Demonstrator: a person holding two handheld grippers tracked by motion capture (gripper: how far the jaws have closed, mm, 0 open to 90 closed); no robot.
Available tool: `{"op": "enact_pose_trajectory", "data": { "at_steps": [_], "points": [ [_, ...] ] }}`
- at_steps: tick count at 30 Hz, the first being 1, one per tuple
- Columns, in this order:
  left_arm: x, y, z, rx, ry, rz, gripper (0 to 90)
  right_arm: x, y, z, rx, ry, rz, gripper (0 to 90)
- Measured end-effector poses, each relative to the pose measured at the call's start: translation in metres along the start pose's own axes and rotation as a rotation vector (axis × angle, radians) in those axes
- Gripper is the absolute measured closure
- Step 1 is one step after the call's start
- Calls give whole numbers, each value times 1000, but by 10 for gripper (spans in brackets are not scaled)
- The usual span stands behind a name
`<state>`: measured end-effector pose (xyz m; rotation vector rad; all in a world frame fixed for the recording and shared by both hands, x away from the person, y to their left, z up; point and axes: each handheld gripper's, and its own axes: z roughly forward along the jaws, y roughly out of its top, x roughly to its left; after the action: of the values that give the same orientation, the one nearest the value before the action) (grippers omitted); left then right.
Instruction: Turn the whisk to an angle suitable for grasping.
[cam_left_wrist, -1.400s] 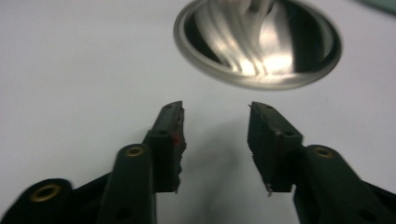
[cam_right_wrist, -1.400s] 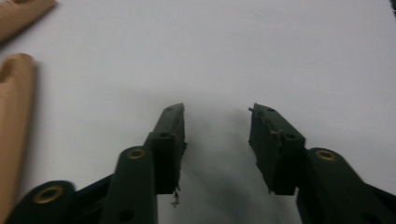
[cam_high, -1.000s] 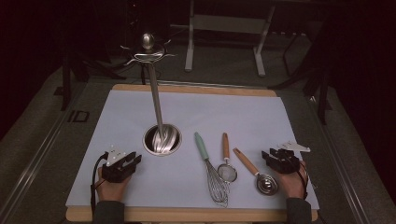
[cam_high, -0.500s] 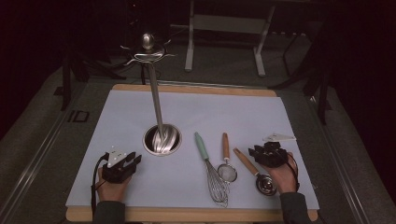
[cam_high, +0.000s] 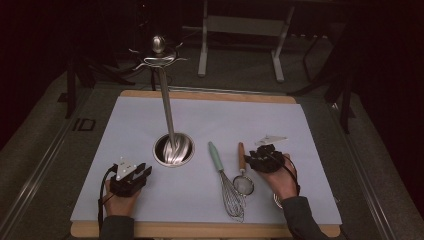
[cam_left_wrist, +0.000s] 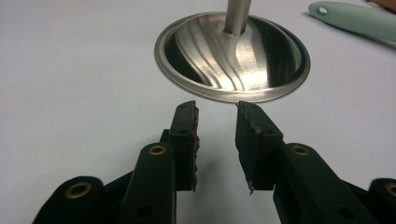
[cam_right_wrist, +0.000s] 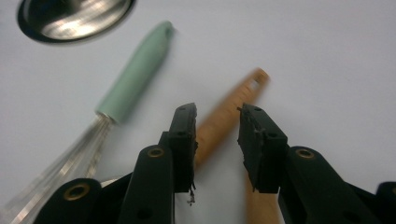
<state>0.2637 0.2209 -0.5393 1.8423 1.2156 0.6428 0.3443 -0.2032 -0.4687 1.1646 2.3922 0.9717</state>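
The right gripper (cam_high: 263, 156) hangs over the near right part of the bench (cam_high: 320, 150), just right of the small strainer (cam_high: 243, 172) and partly above a second wooden handle (cam_right_wrist: 261, 207). In the right gripper view its 2 jaws stand apart with nothing between them; the strainer's wooden handle (cam_right_wrist: 229, 112) runs under the gap from lower left to upper right, and the second wooden handle shows below the right jaw. That view is blurred, so I cannot tell whether the jaws touch either handle.

The strainer lies on the pale mat (cam_high: 210, 115) with its handle pointing away from the person and its mesh bowl toward them. Just to its left lies the whisk (cam_high: 225, 177), its green handle (cam_right_wrist: 135, 77) angled toward the stand's base (cam_high: 173, 149) and its wires toward the near edge. The 2 utensils lie close together; the strainer's bowl sits just beside the whisk's wires.

The left gripper (cam_high: 131, 175) rests low at the near left of the mat, well apart from the utensils. In the left gripper view its jaws are parted and empty, pointing at the round steel base (cam_left_wrist: 232, 56) a little way ahead. From that base a steel pole (cam_high: 166, 107) rises to a top piece with hooks (cam_high: 158, 56). The tip of the green handle (cam_left_wrist: 357, 21) shows at the upper right of the left gripper view.
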Motion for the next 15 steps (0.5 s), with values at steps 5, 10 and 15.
{"op": "enact_pose_trajectory", "data": {
  "at_steps": [5,10,15],
  "points": [
    [1,0,-1,-2,-3,-11,690,12,11,11,12,64,-3,609],
    [2,0,-1,-6,-4,-19,684,24,21,21,40,98,-8,565],
    [2,0,-1,-6,-3,-17,684,35,28,27,45,111,-24,538]
  ]
}}
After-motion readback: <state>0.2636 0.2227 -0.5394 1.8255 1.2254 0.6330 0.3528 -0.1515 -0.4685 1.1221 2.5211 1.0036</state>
